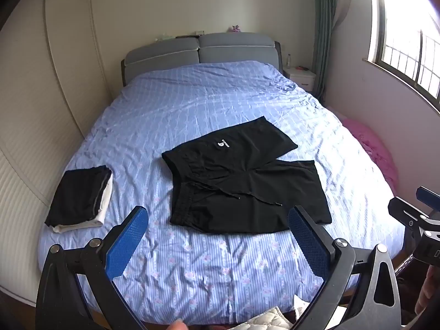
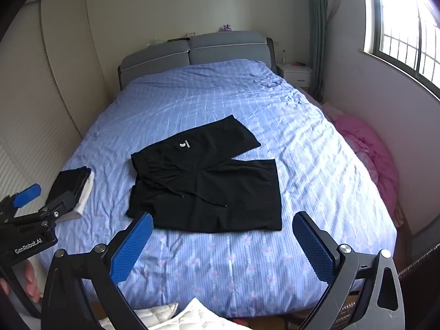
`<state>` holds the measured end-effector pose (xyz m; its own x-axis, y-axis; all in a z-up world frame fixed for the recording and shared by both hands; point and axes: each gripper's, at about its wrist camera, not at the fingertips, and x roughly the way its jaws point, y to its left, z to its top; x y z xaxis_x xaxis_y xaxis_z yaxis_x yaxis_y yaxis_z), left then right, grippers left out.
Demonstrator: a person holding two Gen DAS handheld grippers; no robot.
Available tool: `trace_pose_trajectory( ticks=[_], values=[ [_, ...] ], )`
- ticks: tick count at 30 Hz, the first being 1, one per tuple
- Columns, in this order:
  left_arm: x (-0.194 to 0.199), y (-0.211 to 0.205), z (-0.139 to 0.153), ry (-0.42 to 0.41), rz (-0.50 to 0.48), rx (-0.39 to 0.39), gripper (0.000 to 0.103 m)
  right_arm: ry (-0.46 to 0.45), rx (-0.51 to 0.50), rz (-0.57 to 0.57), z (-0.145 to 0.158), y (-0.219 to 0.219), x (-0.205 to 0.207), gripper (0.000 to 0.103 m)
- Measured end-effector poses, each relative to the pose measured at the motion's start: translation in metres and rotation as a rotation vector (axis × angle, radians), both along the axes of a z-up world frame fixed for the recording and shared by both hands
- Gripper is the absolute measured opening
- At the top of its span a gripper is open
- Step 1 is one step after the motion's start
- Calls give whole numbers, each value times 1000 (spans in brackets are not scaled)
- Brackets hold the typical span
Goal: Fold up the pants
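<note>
Black shorts (image 1: 242, 181) with a white logo and loose drawstring lie spread flat on the blue bedspread (image 1: 192, 104), waistband to the left, legs pointing right and apart. They also show in the right wrist view (image 2: 209, 184). My left gripper (image 1: 218, 236) is open and empty, held above the foot of the bed, short of the shorts. My right gripper (image 2: 222, 236) is open and empty, also just short of the shorts' near edge. The left gripper's side shows in the right wrist view (image 2: 30, 214).
A folded stack of black and white clothes (image 1: 81, 199) lies at the bed's left edge. A grey headboard (image 1: 200, 51) stands at the far end, a white nightstand (image 1: 301, 78) beside it. A pink blanket (image 2: 368, 154) lies along the bed's right side. White quilted fabric (image 2: 176, 316) lies below.
</note>
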<state>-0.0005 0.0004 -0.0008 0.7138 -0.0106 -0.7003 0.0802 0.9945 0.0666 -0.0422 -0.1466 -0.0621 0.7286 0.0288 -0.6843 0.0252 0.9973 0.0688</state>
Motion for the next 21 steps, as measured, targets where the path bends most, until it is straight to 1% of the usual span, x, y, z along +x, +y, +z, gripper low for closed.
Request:
trace_pose_trajectory(
  ticks=[4,9,11,14,16,21],
  values=[
    [-6,2,1,-3,10,-30,103,1,2,3,0,0,1,103],
    [-7,4,3,3,22,-32,103,-10,1,6,0,0,2,103],
    [-7,4,2,-2,22,-33,103,-12,1,10,6,1,2,103],
    [-9,2,6,-15,25,-28,103,-11,-1,16,2,1,7,103],
    [-10,1,9,-20,27,-26,103,-24,-4,21,5,0,0,103],
    [-12,0,8,-16,28,-32,103,-30,-6,24,7,1,0,103]
  ],
)
